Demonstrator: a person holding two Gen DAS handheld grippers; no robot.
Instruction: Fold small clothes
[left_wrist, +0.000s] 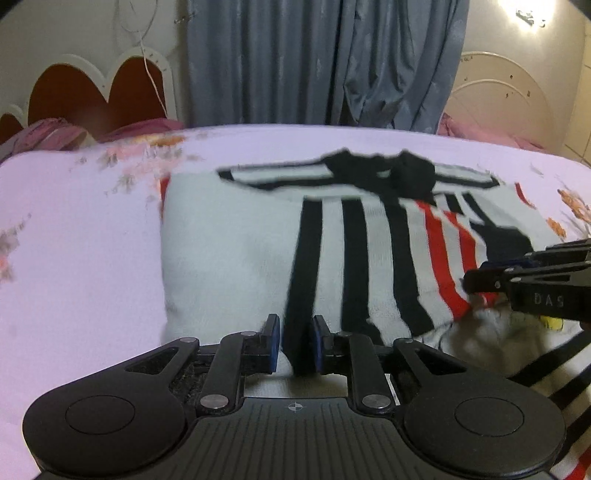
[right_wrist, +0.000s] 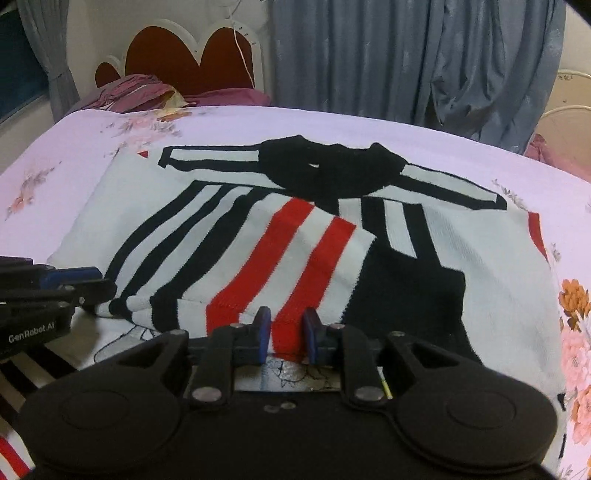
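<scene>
Two grippers work the near edge of one small knitted sweater (right_wrist: 424, 236) that lies spread on a bed (right_wrist: 480, 162) covered with a pale floral sheet. The sweater is white with black and red vertical stripes and a black collar (right_wrist: 332, 170) at its far end, toward the blue-grey curtains (right_wrist: 369, 55).

From the left wrist view, the left gripper (left_wrist: 294, 341) has its jaws drawn close, and a raised fold of the fabric on a black stripe stands between the blue pads, which press it on both sides. The picture is blurred. The right gripper (left_wrist: 480, 280) comes in from the right edge of that view, just over the red-striped part of the sweater.

In the right wrist view, the right gripper (right_wrist: 286, 334) also has its jaws narrowly set, pinching a lifted fold of cloth on a red stripe. The left gripper (right_wrist: 88, 284) shows at the left edge, level with the hem. A folded-over flap with red and black stripes lies across the middle of the sweater, and its hem runs between the two grippers. Below the hem lies a lighter cloth with a line drawing.

A red and white headboard (right_wrist: 192, 55) and purple bedding (right_wrist: 140, 92) stand behind the bed at the left.
</scene>
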